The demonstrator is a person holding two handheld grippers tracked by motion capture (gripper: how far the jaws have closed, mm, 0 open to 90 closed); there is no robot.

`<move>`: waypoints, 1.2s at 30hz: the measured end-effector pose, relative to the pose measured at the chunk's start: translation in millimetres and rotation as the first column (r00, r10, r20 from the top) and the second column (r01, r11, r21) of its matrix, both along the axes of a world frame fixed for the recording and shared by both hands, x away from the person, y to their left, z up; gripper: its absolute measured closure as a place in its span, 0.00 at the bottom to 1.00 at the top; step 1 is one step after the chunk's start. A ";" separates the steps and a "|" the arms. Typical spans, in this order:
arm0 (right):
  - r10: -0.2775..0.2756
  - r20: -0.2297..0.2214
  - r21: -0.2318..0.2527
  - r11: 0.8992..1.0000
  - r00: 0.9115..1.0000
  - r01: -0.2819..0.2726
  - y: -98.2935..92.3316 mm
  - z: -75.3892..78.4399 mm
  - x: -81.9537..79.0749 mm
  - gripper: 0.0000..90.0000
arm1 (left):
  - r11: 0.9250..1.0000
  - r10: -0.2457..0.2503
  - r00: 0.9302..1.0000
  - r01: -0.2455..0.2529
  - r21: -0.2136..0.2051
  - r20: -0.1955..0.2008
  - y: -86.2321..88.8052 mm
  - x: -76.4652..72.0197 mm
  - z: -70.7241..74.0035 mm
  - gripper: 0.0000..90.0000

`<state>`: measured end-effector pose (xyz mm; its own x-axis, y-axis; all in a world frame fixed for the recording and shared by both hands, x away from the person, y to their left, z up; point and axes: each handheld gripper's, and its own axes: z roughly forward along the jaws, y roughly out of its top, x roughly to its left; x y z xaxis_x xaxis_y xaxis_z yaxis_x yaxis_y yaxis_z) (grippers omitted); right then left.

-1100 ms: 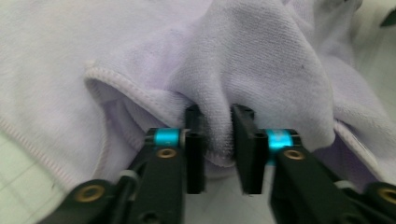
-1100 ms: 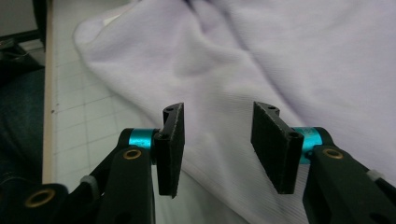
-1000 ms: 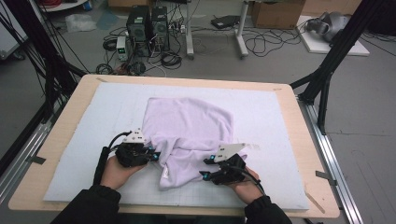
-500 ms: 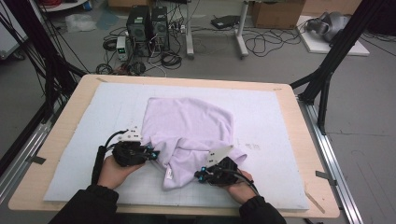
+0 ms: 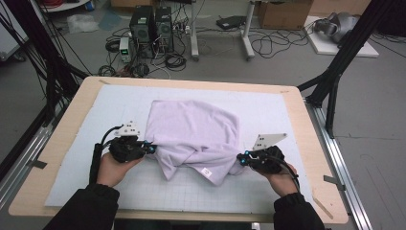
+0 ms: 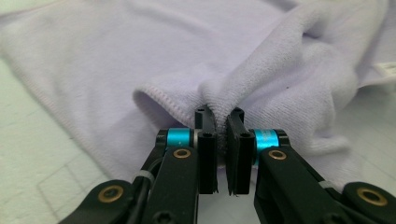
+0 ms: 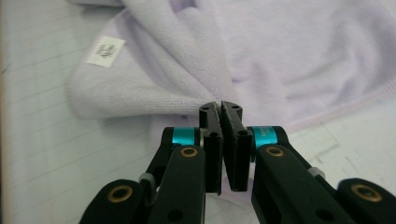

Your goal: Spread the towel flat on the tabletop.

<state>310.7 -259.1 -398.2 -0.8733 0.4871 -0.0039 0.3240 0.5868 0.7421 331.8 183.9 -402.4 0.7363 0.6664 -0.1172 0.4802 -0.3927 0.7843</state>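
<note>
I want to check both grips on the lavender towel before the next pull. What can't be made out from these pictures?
- How much cloth each grip holds: the fingers cover the pinched towel in both gripper views.
- The label print: too small.
- The towel's underside and folded-under edges: hidden by its own folds, high view.
- The mat beneath: covered.

We see a soft, fuzzy lilac towel (image 5: 194,132), a matt gridded mat (image 5: 268,110), a pale wood table (image 5: 306,143), and glossy black plastic grippers.
</note>
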 end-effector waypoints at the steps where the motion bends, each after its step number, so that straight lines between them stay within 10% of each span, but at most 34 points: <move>1: -0.010 -0.003 -0.005 1.000 1.000 0.010 0.5 -2.3 4.2 0.97 | 1.000 0.008 1.000 -0.008 0.015 -0.008 -0.1 3.3 -0.9 0.93; 10: 0.021 0.021 0.082 0.996 1.000 -0.023 7.2 7.7 -7.5 0.75 | 0.998 -0.024 1.000 0.025 -0.051 0.020 7.8 -19.4 17.4 0.62; 15: 0.050 0.062 0.056 0.997 0.997 -0.054 27.3 6.9 -19.0 0.64 | 0.996 -0.086 0.996 0.086 -0.028 0.026 -3.6 -38.5 18.8 0.56; 21: 0.068 0.049 -0.037 0.997 0.997 -0.066 53.7 -12.3 -9.3 0.62 | 0.993 -0.115 0.993 0.115 0.011 -0.034 -25.9 -34.5 -12.3 0.51; 28: 0.076 0.042 -0.059 0.996 0.996 -0.074 58.2 -21.1 -4.4 0.92 | 0.988 -0.134 0.990 0.137 0.072 -0.046 -40.2 -28.2 -29.8 0.93; 36: 0.125 0.028 0.038 0.991 0.992 -0.126 37.1 1.6 -25.0 0.96 | 0.990 -0.144 0.990 0.144 0.010 -0.001 -1.1 -53.1 8.8 0.96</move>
